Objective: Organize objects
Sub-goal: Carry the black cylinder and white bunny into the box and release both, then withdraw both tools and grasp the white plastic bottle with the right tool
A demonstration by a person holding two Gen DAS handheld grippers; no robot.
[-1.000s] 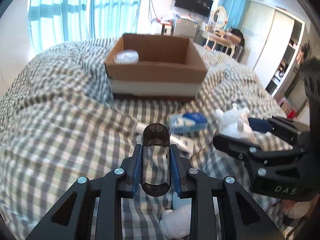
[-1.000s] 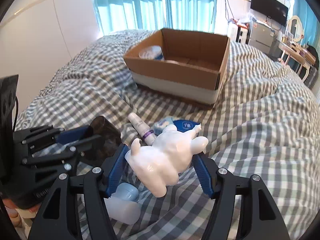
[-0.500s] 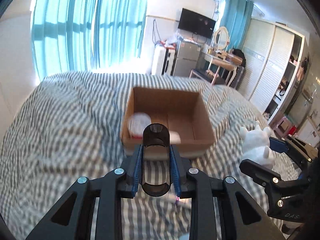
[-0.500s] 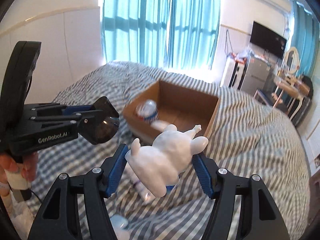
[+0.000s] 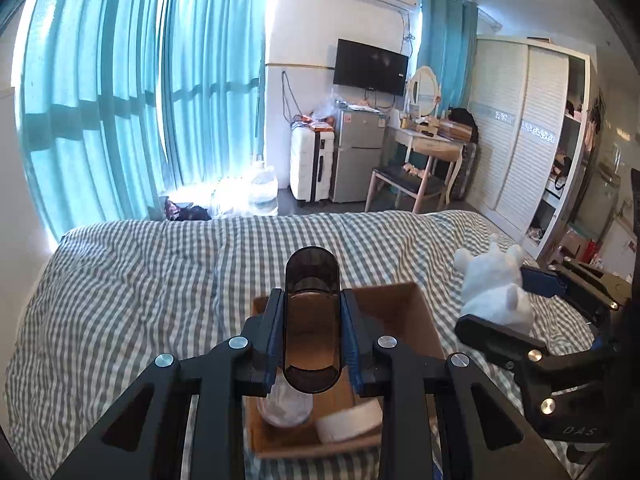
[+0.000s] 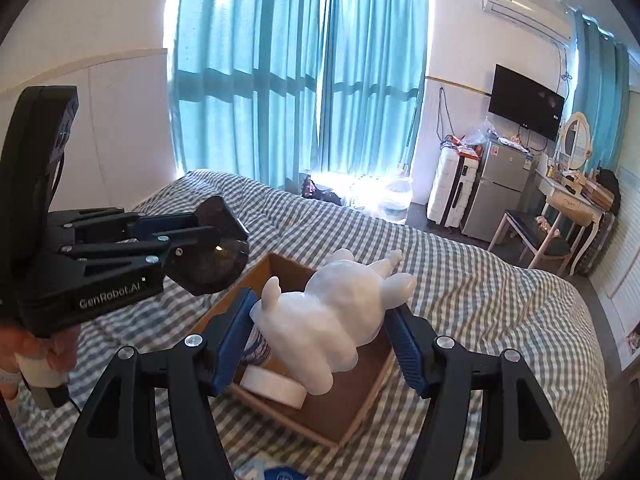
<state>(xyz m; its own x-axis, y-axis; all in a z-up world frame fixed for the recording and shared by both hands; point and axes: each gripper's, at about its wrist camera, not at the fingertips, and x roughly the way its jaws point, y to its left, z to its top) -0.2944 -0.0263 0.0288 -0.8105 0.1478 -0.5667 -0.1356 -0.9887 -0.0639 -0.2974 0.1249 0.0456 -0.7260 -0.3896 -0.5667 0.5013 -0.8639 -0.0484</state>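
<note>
Two blue ribbed pads of the left gripper (image 5: 312,340) clamp a dark, translucent smoke-coloured cup (image 5: 312,320) by its smooth cylindrical wall; the cup lies along the fingers with its rounded open mouth pointing away from the camera. Seen from the right wrist, the same cup (image 6: 212,256) projects beyond the black finger links of the left gripper (image 6: 192,248), suspended above the near left corner of the box.

The right gripper (image 6: 320,332) is closed on a white rabbit figure (image 6: 336,316) with a glossy, moulded, rounded body; one pad presses each flank, and the ears and limbs stick out past the pads. From the left wrist the rabbit figure (image 5: 496,284) appears to the right of the box, held in the right gripper (image 5: 508,300).

Below both tools sits an open rectangular cardboard box (image 5: 424,320) of plain brown board, resting on a bed (image 5: 140,292) covered in soft grey-and-white checked fabric. Inside the box (image 6: 360,392) lie a flat white disc-shaped roll (image 6: 276,388) and a clear rounded container (image 5: 284,408), partly hidden behind the cup.
</note>
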